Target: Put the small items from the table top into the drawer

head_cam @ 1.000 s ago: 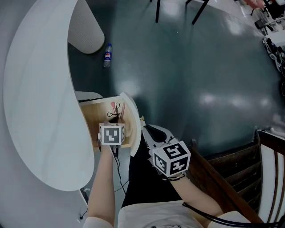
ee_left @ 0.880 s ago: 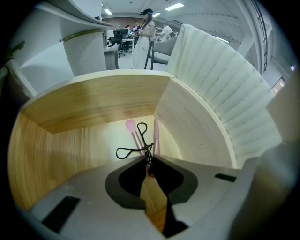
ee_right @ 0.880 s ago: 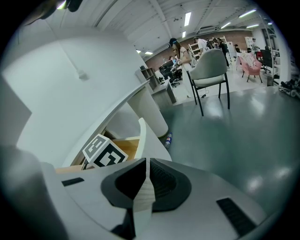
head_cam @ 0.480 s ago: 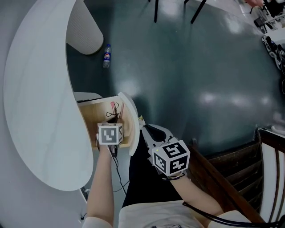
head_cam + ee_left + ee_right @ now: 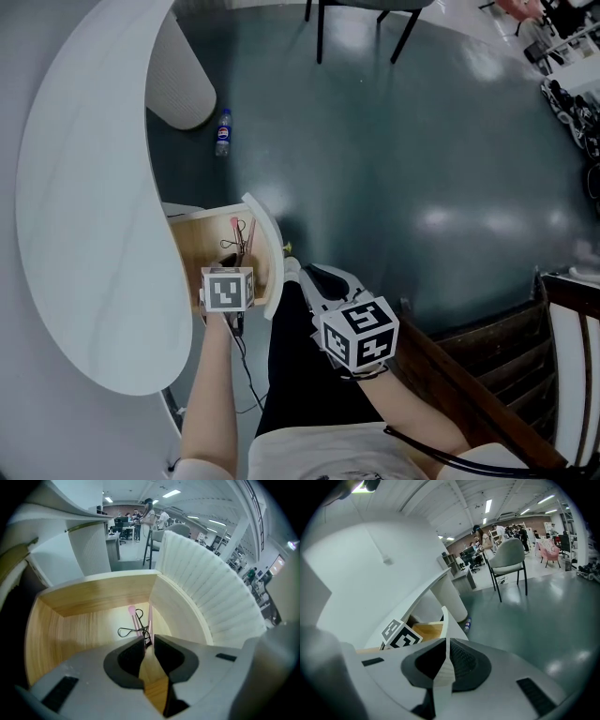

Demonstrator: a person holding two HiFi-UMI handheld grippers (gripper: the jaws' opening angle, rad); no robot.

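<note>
Fingers (image 5: pixel 125 660) of the left gripper (image 5: pixel 149 642) are standing a little apart with nothing between them; they have just been opening. Low in the middle of the head view, the right gripper (image 5: pixel 448 641) is pinching the white ribbed drawer front (image 5: pixel 449 623). Just past the left fingers, a pink brush (image 5: pixel 132 615) and a black wire loop (image 5: pixel 127 631) are lying inside the wooden drawer (image 5: pixel 79 620), near its right wall. Further up, the dark floor (image 5: pixel 422 141) is lying wide open, with a bottle (image 5: pixel 223 131) beside the white table (image 5: pixel 84 216).
</note>
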